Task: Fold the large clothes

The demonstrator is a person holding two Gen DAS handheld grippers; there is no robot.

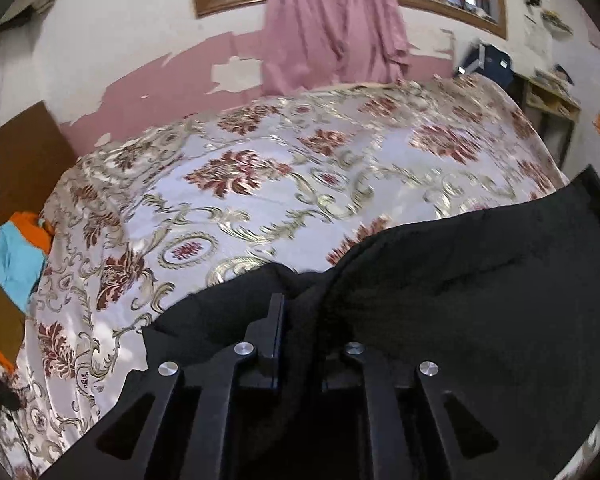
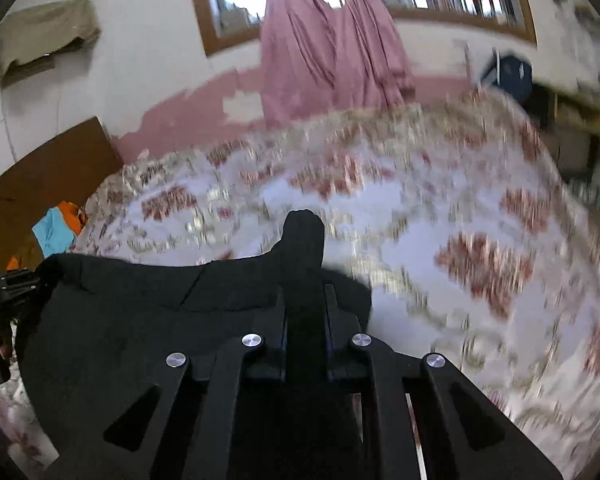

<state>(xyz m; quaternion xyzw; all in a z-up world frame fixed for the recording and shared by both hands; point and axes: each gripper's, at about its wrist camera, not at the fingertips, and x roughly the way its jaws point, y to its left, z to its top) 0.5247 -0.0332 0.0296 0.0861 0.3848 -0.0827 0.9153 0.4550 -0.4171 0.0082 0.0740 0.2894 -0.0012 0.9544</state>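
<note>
A large black garment (image 1: 480,300) lies over the near part of the bed and spreads to the right in the left wrist view. My left gripper (image 1: 296,312) is shut on a fold of it; one finger (image 1: 277,320) shows, and cloth hides the other. In the right wrist view the same black garment (image 2: 140,320) stretches to the left. My right gripper (image 2: 305,304) is shut on its edge, and a tuft of cloth (image 2: 304,232) sticks up from between the two fingers.
The bed carries a shiny white bedspread (image 1: 260,184) with red and gold flowers. A pink curtain (image 1: 332,28) hangs under the window behind it. A brown headboard (image 1: 16,160) and orange and blue clothes (image 1: 16,256) lie to the left. A shelf (image 1: 552,108) stands at the right.
</note>
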